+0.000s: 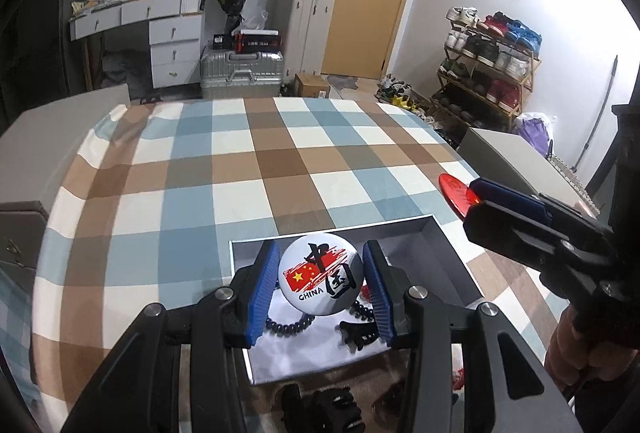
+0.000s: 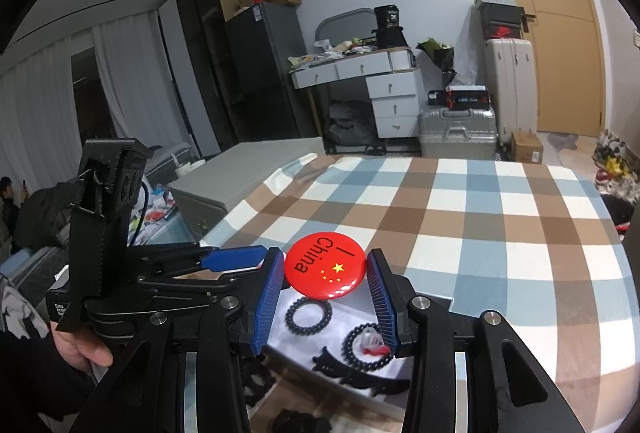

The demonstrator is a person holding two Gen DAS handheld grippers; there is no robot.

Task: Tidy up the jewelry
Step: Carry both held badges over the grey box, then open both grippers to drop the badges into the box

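Each hand-held gripper is clamped edge-on: the left hand-held gripper (image 1: 320, 279) on a white badge (image 1: 318, 273), the right hand-held gripper (image 2: 326, 279) on a red badge (image 2: 325, 270). Either badge could probably pop loose and miss the box (image 1: 436, 253).

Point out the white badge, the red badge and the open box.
white badge (image 1: 320, 273), left wrist view, centre of its printed face
red badge (image 2: 325, 265), right wrist view, centre of its face
open box (image 1: 436, 233), left wrist view, inner far wall

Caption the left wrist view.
Left gripper holds a white China badge above an open box on the checked tablecloth.
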